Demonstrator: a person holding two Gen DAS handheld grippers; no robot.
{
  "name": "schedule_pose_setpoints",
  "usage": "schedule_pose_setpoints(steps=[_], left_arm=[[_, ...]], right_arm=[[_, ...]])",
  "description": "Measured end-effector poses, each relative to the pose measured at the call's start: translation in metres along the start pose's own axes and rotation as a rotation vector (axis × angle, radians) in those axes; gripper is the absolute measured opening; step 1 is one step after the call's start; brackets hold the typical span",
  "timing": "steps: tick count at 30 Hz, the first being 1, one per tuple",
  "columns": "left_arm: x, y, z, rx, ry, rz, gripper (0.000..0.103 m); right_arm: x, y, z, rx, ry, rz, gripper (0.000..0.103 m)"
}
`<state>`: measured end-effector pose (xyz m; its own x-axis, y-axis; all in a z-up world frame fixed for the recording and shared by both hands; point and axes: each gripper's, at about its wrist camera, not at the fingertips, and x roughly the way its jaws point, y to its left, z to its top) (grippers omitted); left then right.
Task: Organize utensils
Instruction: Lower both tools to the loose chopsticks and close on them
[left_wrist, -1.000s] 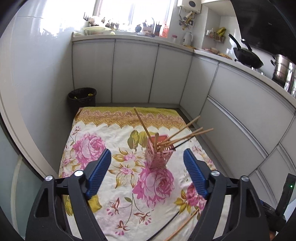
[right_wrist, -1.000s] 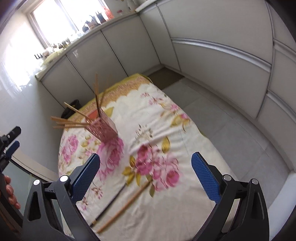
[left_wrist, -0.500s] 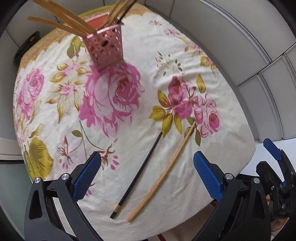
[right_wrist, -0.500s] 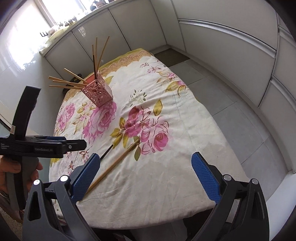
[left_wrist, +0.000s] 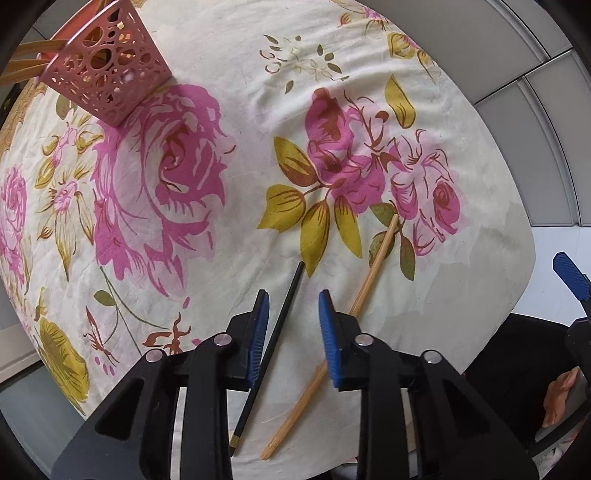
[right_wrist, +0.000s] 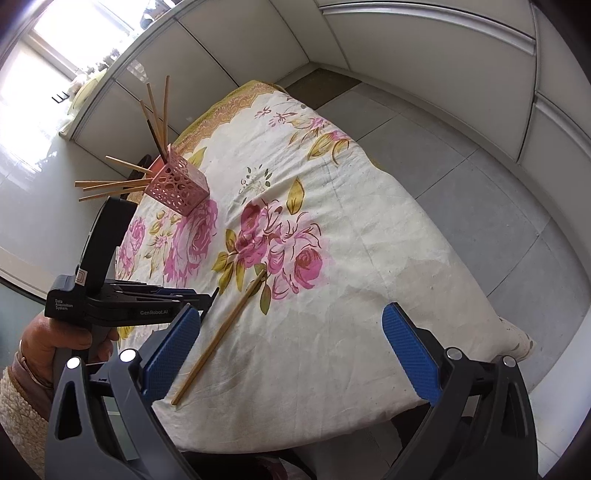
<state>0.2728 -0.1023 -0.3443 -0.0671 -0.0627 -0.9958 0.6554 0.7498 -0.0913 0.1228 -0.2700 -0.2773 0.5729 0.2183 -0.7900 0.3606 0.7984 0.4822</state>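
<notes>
A black chopstick (left_wrist: 272, 343) lies on the floral tablecloth (left_wrist: 221, 229) between the fingers of my left gripper (left_wrist: 293, 302), which is partly closed around it, still apart from it. A wooden chopstick (left_wrist: 373, 271) lies just right of it, also in the right wrist view (right_wrist: 225, 325). A pink perforated holder (left_wrist: 107, 74) with several chopsticks stands at the far left; it also shows in the right wrist view (right_wrist: 177, 188). My right gripper (right_wrist: 291, 336) is open and empty above the table's near edge. The left gripper (right_wrist: 199, 299) shows there too.
The table stands in a kitchen with white cabinets (right_wrist: 406, 33) and a grey tiled floor (right_wrist: 498, 192) to its right. The table's near edge (left_wrist: 369, 454) is just under my left gripper.
My left gripper has tipped down from the holder to the two loose chopsticks, come close, and narrowed its jaws around the black one. My right gripper has drawn back a little.
</notes>
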Motion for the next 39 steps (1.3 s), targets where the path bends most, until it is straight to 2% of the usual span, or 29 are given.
schedule_pose_setpoints(steps=[4, 7, 11, 13, 16, 20, 22, 24, 27, 31, 33, 37, 38, 39], left_arm=[[0.016, -0.004, -0.001, 0.023, 0.028, 0.014, 0.015], [0.016, -0.007, -0.003, 0.035, 0.008, 0.024, 0.007], [0.011, 0.000, -0.011, 0.010, -0.047, -0.019, 0.004], [0.010, 0.008, -0.020, -0.021, -0.082, -0.015, 0.003], [-0.004, 0.026, -0.028, -0.068, -0.139, -0.039, 0.003], [-0.033, 0.046, -0.044, -0.106, -0.237, -0.056, 0.003], [-0.052, 0.051, -0.053, -0.123, -0.295, -0.059, 0.003], [-0.073, 0.063, -0.064, -0.147, -0.355, -0.064, 0.003], [-0.104, 0.062, -0.073, -0.162, -0.427, -0.038, 0.003], [-0.125, 0.060, -0.075, -0.167, -0.498, -0.015, 0.003], [-0.135, 0.054, -0.079, -0.163, -0.523, -0.006, 0.003], [-0.145, 0.056, -0.086, -0.164, -0.561, 0.011, 0.003], [-0.147, 0.058, -0.088, -0.168, -0.568, 0.011, 0.003], [-0.148, 0.060, -0.090, -0.173, -0.575, 0.013, 0.003]], right_arm=[[0.001, 0.000, 0.000, 0.002, 0.006, -0.003, 0.096], [0.003, 0.000, 0.000, 0.003, 0.017, -0.009, 0.096], [0.007, 0.004, -0.002, -0.010, 0.033, -0.017, 0.096], [0.010, 0.006, -0.002, -0.006, 0.047, -0.027, 0.096], [0.024, 0.002, 0.004, 0.057, 0.110, -0.026, 0.096], [0.059, 0.003, 0.019, 0.168, 0.254, 0.000, 0.094], [0.073, 0.014, 0.026, 0.192, 0.290, -0.006, 0.088], [0.086, 0.029, 0.031, 0.188, 0.318, -0.021, 0.071], [0.108, 0.052, 0.033, 0.159, 0.392, -0.068, 0.051], [0.127, 0.080, 0.028, 0.100, 0.404, -0.174, 0.043], [0.138, 0.091, 0.026, 0.078, 0.418, -0.212, 0.034], [0.159, 0.102, 0.021, 0.060, 0.440, -0.263, 0.031], [0.158, 0.106, 0.021, 0.041, 0.406, -0.274, 0.027], [0.162, 0.109, 0.020, 0.029, 0.411, -0.287, 0.014]])
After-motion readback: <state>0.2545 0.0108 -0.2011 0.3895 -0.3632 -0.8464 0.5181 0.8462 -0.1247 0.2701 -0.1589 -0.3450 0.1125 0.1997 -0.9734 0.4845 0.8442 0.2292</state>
